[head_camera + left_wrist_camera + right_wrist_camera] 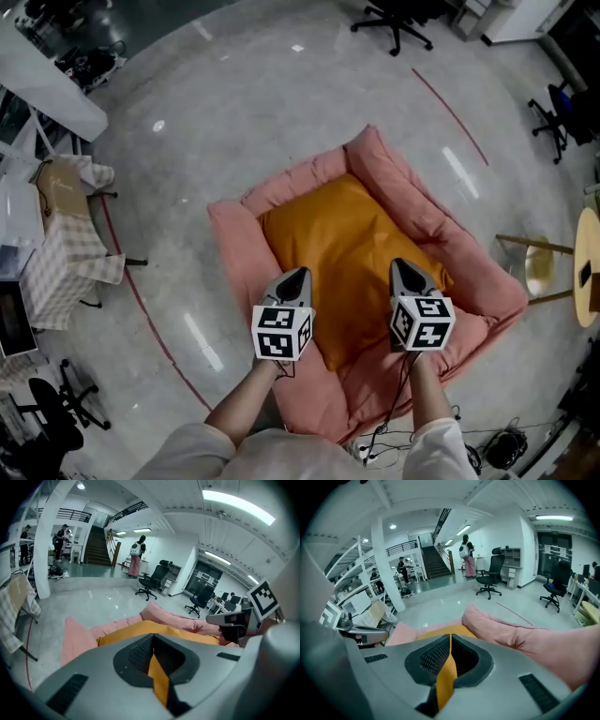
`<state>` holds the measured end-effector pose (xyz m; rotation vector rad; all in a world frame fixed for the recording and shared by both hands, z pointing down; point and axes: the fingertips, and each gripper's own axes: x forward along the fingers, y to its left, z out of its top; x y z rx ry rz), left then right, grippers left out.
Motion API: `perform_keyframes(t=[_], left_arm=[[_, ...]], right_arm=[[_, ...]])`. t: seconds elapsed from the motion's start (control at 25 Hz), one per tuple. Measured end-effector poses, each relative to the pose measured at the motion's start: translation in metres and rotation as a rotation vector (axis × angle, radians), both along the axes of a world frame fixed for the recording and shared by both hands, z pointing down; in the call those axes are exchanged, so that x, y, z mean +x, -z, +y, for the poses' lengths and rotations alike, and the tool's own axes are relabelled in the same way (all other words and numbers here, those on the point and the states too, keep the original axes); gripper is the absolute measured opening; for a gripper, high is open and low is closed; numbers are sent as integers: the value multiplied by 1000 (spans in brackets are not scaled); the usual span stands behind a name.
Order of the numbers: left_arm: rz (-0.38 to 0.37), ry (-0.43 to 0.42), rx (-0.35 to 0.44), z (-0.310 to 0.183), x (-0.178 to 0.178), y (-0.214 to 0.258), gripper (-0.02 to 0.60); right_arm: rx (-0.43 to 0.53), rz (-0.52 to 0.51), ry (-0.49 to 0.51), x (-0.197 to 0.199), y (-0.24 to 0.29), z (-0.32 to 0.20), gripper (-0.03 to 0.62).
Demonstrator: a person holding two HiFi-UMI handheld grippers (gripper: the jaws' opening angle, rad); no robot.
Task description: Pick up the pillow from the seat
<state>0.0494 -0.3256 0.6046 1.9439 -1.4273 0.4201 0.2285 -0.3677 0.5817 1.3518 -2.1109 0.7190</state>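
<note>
Head view, left tool (300,273) and right tool (399,265) pinching orange pillow (328,230) on seat (412,199)

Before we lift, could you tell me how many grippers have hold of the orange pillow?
2. The left gripper is shut on a fold of the orange pillow at its near left; the right gripper is shut on a fold at its near right.

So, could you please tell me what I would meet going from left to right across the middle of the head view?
Checked cloth → left hand-held gripper → right hand-held gripper → round wooden tabletop. Both pinch the orange pillow, which spans them.
</note>
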Motion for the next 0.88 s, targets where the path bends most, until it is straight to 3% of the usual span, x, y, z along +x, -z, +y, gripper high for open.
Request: perform_keyframes(t=[0.2, 0.28, 0.44, 0.72, 0.88], left_arm=[[19, 29, -52, -15, 1, -30, 12], [35, 35, -71, -19, 1, -41, 81], [51, 56, -123, -21, 0, -64, 119], [83, 108, -226, -11, 2, -104, 206], [70, 142, -283, 0, 3, -122, 295]], right_arm=[[-26, 43, 81, -5, -31, -25, 32], [-38, 58, 109, -6, -44, -32, 32], [-50, 112, 163, -8, -65, -47, 36], [-86, 204, 241, -8, -103, -64, 138], [-96, 240, 295, -13, -115, -72, 206]])
